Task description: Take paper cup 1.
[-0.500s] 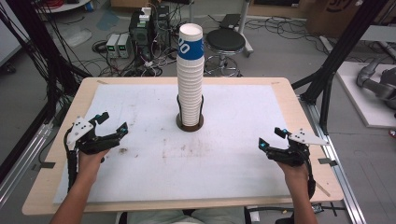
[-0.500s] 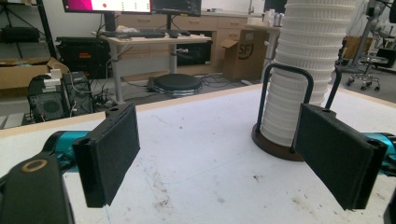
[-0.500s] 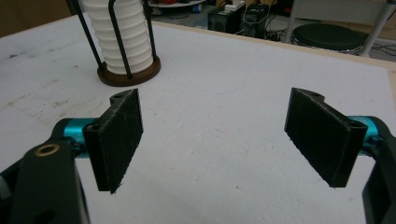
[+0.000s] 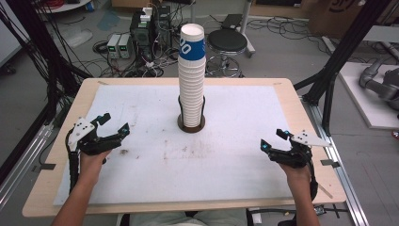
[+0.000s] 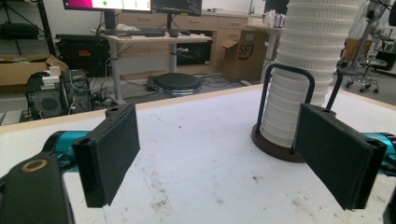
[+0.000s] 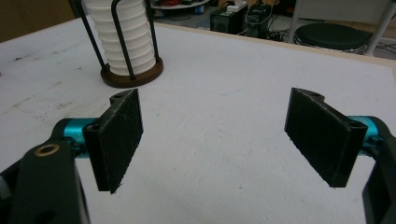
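Observation:
A tall stack of white paper cups [image 4: 192, 80], the top one with a blue band, stands in a round brown holder with black wire uprights [image 4: 190, 123] at the middle of the table. The stack [image 5: 306, 70] also rises at the right of the left gripper view, and its base [image 6: 126, 39] sits at the upper left of the right gripper view. My left gripper [image 4: 114, 123] hovers at the table's left, open, nothing between its jaws. At the table's right my right gripper [image 4: 273, 140] is open and empty too. Both point toward the stack.
A white mat [image 4: 226, 160] with some dirt marks covers the wooden table [image 4: 291, 94]. Beyond the far edge are a black stool [image 4: 227, 42], electronics boxes [image 4: 141, 33] and cables on the floor. Black frame posts [image 4: 339, 56] stand at both sides.

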Demonstrator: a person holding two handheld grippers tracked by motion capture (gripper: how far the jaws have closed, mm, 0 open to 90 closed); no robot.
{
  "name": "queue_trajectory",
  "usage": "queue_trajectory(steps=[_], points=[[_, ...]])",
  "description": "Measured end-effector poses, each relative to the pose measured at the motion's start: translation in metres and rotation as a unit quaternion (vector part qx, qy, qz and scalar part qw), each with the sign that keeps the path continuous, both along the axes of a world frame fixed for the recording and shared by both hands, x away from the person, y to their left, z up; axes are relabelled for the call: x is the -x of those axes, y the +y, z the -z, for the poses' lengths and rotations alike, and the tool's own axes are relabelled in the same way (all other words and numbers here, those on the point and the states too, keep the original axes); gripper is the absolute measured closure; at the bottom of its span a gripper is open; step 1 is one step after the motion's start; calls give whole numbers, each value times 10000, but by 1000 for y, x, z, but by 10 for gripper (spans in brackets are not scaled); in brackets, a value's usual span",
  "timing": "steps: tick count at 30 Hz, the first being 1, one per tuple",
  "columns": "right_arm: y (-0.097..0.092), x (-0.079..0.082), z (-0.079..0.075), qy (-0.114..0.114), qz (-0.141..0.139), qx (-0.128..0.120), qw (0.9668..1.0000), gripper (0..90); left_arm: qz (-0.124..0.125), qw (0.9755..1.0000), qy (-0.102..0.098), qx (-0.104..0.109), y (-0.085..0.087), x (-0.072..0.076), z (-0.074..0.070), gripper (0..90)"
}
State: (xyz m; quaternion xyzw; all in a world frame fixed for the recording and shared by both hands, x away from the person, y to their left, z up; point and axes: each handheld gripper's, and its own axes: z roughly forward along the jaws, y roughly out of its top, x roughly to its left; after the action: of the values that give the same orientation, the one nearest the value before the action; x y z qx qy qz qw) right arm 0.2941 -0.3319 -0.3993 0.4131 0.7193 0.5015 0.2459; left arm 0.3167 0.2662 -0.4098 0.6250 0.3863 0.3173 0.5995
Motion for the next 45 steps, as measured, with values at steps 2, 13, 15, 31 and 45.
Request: queue_trajectory(steps=[2,13,15,31,45], points=[[2,0,-1,8,-35,18,10000,198,20,10000,-29,5,-1,0,0,144],[22,-3,-23,-53,-427,-154,9990,198,217,9996,148,43,-3,1,1,144],[27,-5,-29,-57,-544,-175,9984,198,226,9996,139,30,-3,2,0,143],[72,-42,-102,-164,-1394,-181,9899,198,336,9993,124,61,-7,2,1,143],[108,-70,-151,-258,-1822,-27,9829,198,348,9993,84,120,-7,2,1,144]])
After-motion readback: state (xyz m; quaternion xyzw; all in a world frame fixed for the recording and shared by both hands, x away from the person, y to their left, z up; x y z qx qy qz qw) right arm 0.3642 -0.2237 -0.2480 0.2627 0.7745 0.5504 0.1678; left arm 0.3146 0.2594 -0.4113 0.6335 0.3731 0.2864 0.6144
